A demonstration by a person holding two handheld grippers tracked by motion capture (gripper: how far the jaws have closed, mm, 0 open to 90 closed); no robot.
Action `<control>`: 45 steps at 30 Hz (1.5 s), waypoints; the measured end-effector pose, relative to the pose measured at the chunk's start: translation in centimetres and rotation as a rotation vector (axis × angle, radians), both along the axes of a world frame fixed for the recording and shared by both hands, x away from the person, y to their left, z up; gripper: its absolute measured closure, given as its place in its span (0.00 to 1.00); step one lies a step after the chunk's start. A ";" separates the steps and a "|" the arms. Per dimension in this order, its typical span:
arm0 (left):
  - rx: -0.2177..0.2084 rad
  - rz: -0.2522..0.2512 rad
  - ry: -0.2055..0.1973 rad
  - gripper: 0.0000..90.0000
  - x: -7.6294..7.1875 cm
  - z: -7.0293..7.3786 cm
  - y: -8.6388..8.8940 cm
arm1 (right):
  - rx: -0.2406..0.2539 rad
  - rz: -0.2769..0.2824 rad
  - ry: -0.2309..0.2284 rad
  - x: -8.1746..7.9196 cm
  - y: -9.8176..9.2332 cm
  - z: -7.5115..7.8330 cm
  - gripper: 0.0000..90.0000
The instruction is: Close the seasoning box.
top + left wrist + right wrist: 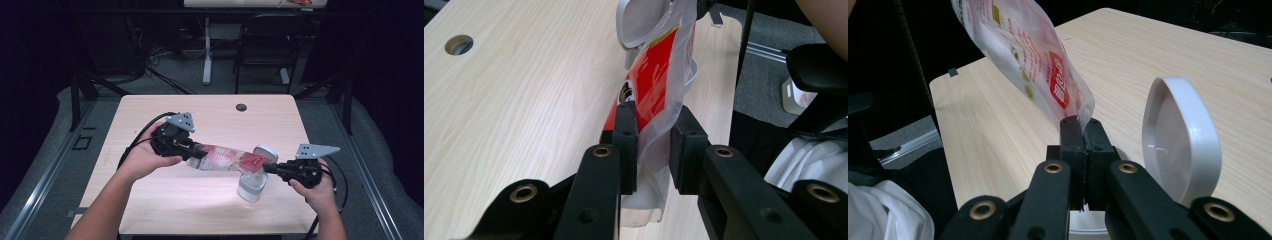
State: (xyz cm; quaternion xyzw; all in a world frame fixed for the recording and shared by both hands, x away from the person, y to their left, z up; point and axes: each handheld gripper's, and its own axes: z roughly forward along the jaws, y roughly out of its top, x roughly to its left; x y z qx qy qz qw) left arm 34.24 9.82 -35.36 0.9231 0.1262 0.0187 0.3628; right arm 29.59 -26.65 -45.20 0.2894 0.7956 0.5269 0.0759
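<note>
Under the red pouch [227,158], the white container [251,186], half hidden.

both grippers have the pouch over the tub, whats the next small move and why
Probably tip the pouch lower at the right gripper, so its end points down into the open tub. The left gripper pinches the other end, the pouch hangs nearly level between them above the tub, and the lid stands open, so the mouth looks ready.
</note>
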 end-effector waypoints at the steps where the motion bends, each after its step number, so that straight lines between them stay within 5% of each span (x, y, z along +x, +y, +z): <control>1: 0.000 -0.001 0.000 0.85 0.0 0.0 0.0 | 0.003 0.002 0.003 0.0 0.0 0.0 1.00; 45: -0.003 0.004 0.011 0.85 0.2 -0.2 0.3 | -0.008 -0.019 -0.017 0.1 0.8 -0.3 0.98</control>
